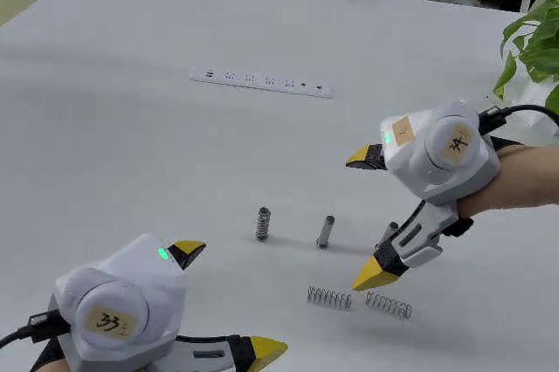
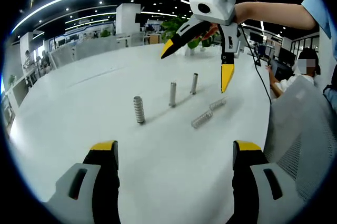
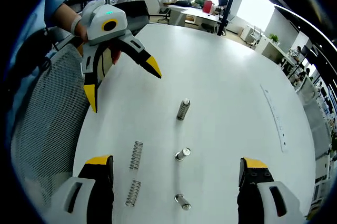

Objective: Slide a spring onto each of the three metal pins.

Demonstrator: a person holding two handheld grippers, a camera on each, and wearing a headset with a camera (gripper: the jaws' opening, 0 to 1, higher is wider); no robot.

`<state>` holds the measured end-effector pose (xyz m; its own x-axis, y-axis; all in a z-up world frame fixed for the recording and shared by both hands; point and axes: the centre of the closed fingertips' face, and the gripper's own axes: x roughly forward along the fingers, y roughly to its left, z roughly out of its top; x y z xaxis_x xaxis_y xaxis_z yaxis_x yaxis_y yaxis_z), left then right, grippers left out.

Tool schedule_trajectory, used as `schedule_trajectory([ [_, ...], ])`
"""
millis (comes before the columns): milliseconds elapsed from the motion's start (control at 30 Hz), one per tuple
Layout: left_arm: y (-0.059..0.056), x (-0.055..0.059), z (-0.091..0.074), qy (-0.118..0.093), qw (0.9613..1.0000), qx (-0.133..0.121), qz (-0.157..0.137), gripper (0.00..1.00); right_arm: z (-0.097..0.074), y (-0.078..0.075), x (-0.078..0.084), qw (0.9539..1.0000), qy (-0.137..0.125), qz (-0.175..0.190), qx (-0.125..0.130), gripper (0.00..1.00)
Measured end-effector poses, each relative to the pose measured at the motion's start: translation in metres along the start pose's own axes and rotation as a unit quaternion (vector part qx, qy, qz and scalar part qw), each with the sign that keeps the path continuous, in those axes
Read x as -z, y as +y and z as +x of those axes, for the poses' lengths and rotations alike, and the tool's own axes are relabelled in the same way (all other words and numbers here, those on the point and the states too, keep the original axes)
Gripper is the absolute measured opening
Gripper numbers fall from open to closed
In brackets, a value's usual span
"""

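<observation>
On the white worktop [image 1: 113,127], three upright metal pins [image 3: 182,154] stand in a row, one end pin [image 1: 263,213] wearing a spring [image 2: 138,110] and two bare, two loose springs [image 1: 329,298] lie near them, and the left claw [image 2: 175,148] and right claw [image 1: 353,223] both gape wide, holding nothing, the right one hovering near the bare pins.

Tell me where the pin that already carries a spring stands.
In the head view, the sprung pin stands upright at the left end of the row, next to a bare pin.
</observation>
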<state>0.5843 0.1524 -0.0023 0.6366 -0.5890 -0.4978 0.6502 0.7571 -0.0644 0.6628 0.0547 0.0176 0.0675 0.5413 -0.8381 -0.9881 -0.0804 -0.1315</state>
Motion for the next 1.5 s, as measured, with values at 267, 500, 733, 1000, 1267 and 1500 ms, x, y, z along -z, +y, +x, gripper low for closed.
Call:
schedule_trajectory([
  [267, -0.006, -0.007, 0.005, -0.007, 0.9999, 0.012, 0.005, 0.87, -0.013, 0.011, 0.013, 0.9989, -0.021, 0.036, 0.021, 0.99],
  [500, -0.005, -0.013, 0.009, -0.015, 0.9998, 0.008, 0.007, 0.88, -0.029, 0.013, 0.031, 0.9954, -0.040, 0.074, 0.045, 0.99],
  [733, -0.009, -0.014, 0.012, -0.014, 0.9997, 0.013, 0.016, 0.88, -0.040, 0.027, 0.041, 0.9910, -0.052, 0.104, 0.066, 0.99],
  [1000, -0.012, -0.015, 0.016, -0.012, 0.9994, 0.023, 0.025, 0.87, -0.053, 0.042, 0.056, 0.9860, -0.061, 0.130, 0.085, 0.99],
  [1267, -0.022, -0.009, 0.020, -0.003, 0.9987, 0.042, 0.030, 0.86, -0.059, 0.048, 0.072, 0.9805, -0.063, 0.152, 0.107, 0.99],
  [1500, -0.029, 0.000, 0.025, 0.009, 0.9974, 0.059, 0.040, 0.84, -0.068, 0.056, 0.081, 0.9747, -0.069, 0.174, 0.122, 0.99],
])
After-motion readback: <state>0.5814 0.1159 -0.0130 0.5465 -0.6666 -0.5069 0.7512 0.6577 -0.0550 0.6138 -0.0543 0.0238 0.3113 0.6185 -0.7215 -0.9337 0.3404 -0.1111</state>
